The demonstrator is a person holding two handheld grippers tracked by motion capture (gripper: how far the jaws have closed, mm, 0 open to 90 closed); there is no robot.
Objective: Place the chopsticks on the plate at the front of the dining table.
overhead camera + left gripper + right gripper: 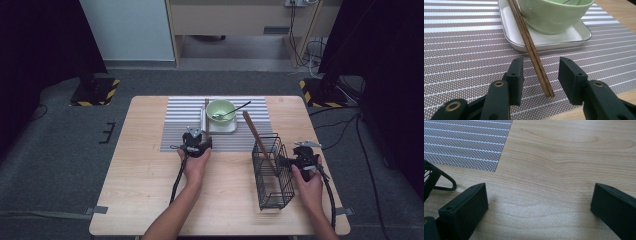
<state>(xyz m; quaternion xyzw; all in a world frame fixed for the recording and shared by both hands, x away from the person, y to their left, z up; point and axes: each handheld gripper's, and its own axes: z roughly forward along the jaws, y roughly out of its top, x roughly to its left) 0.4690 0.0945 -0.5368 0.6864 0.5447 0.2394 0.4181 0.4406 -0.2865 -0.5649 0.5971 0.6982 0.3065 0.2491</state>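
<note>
Spanning table: the wooden table (140, 200) takes up the centre and lower half of the high view, with grey floor around it.
Placemat: the striped placemat (182, 117) lies in the upper middle of the table; in the left gripper view it covers most of the frame, and in the right gripper view its corner sits at upper left.
Basket: the black wire basket (272, 172) stands at lower right of centre in the high view, on bare wood just below the placemat's right end; one long brown stick (257, 137) leans out of it toward the upper left.
Tray: the white tray (221, 126) sits on the placemat, upper centre of the high view and top centre of the left gripper view.
Bowl: the green bowl (220, 109) rests on the tray, with a dark-handled spoon (235, 110) lying in it and pointing to the upper right.
Left gripper: the left gripper (196, 143) sits just left of centre in the high view, at the placemat's lower edge; its jaws stand apart on either side of the chopsticks' near ends, clear of them, gripping nothing.
Right gripper: the right gripper (300, 159) is at right, just beside the basket; its jaws are spread wide over bare wood, holding nothing.
Chopsticks: the brown chopsticks (530, 47) run from the tray's rim at top centre of the left gripper view down onto the placemat between the jaws.
</note>
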